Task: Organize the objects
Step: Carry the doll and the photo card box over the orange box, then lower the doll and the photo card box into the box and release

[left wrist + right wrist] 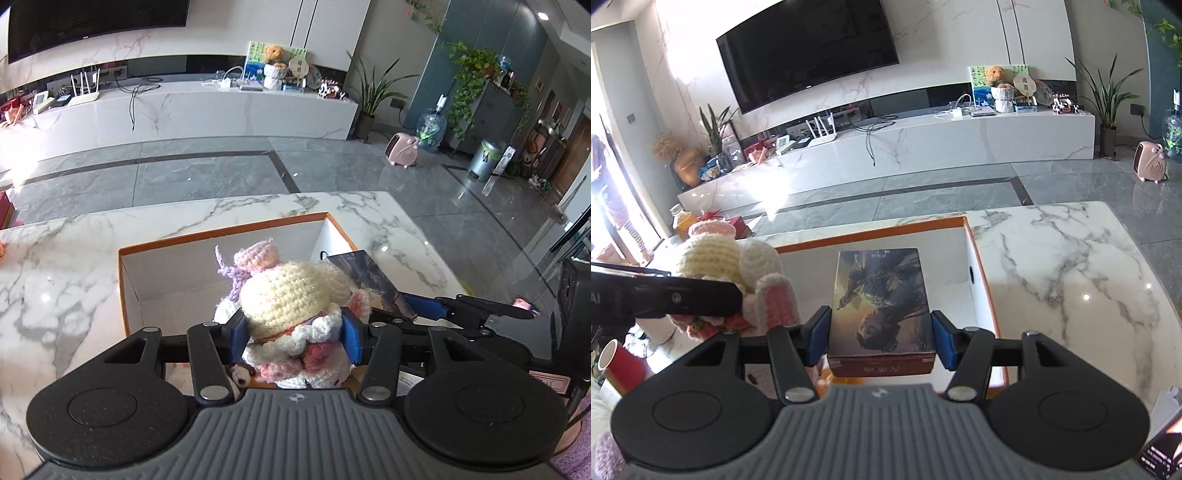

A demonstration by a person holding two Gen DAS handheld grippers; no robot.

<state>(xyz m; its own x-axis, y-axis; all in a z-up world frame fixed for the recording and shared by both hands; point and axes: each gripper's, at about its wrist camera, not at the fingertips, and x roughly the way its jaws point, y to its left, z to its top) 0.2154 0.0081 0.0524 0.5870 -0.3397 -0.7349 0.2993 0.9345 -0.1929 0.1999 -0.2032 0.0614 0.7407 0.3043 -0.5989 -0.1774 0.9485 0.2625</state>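
Left wrist, fuzzy crocheted doll (291,295), marble table (74,266)

Place: home living room
Wall: large flat television (809,51) mounted on white marble panelling
Under the television: long low white marble console (923,144) carrying a router (822,134), loose cables, a painted canvas, a teddy bear (994,75)
Floor: polished grey stone tiles (207,173) with a dark inlaid border
Greenery: potted plants (373,96) in the corners, trailing vines over a grey cabinet
Household bits: pink heater (1150,162), water-dispenser bottle (430,127), pedal bin (484,158)
Foreground: white marble tabletop (1071,251)
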